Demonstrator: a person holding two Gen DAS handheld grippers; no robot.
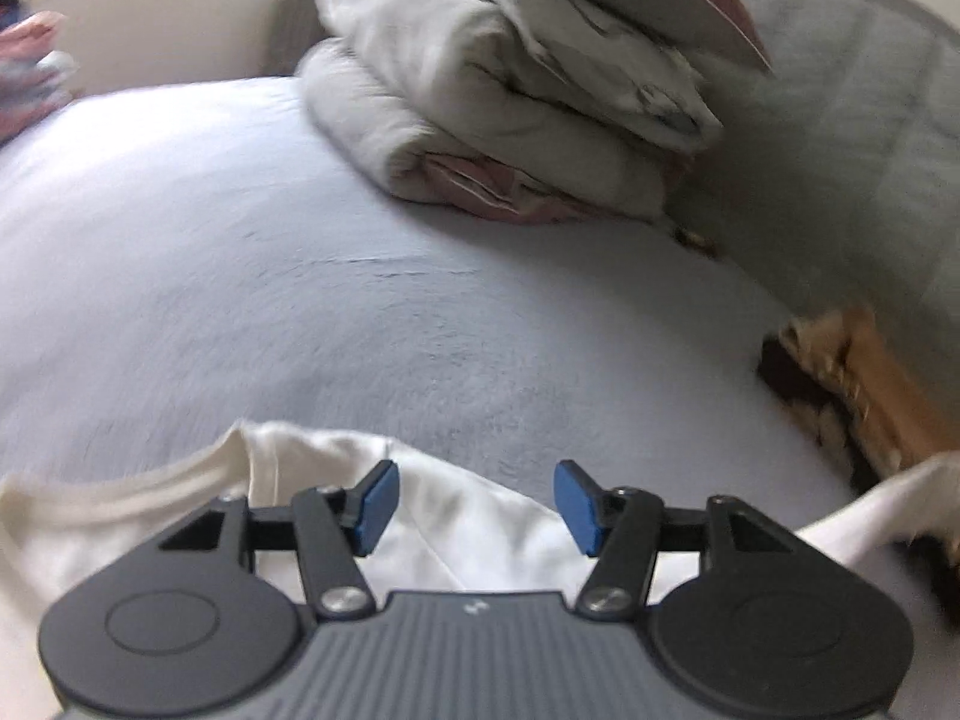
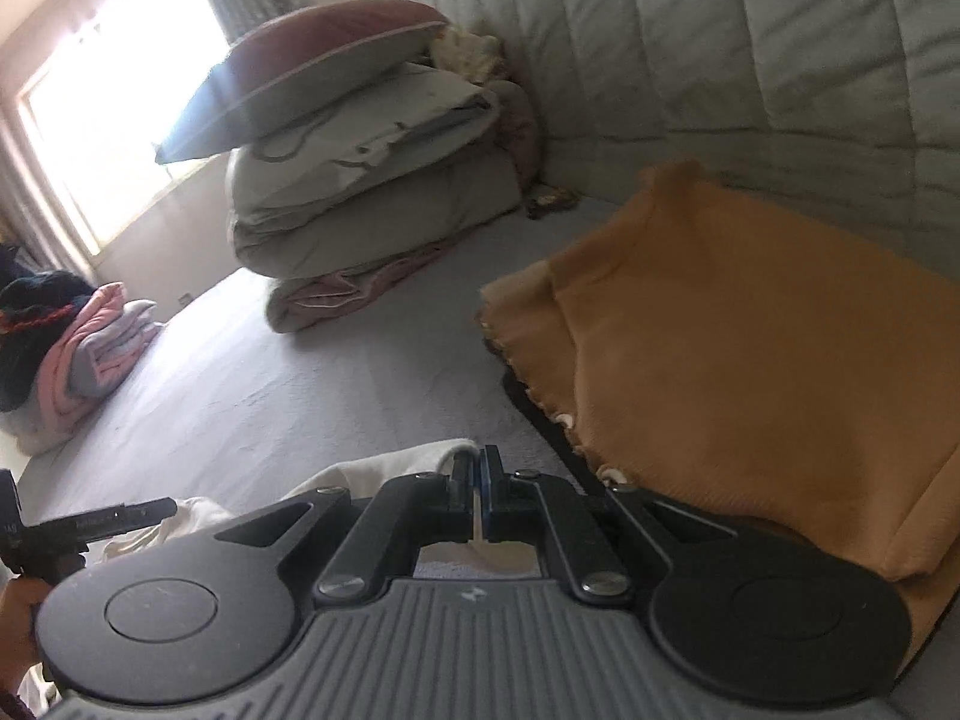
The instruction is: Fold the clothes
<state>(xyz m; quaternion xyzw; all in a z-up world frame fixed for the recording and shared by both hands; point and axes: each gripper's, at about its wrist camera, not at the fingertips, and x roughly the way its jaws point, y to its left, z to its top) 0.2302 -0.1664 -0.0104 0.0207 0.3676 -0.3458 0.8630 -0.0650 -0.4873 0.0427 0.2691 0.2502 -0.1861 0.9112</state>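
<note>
We note right gripper jaws clamped on white garment edge; left gripper jaws wide, empty. Risk: one-sided hold lets cloth bunch toward 6 o'clock.

On the bed, a pillow tops stacked bedding at the back; a blanket lies right, folded clothes left

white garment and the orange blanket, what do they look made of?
White garment: looks like thin cotton jersey, matte; it lies in soft folds and shows a stitched seam, though blur leaves the weave open. Orange blanket: seems a thicker fleece or brushed wool, matte and fuzzy, with a dark backing showing at its ragged edge.
</note>
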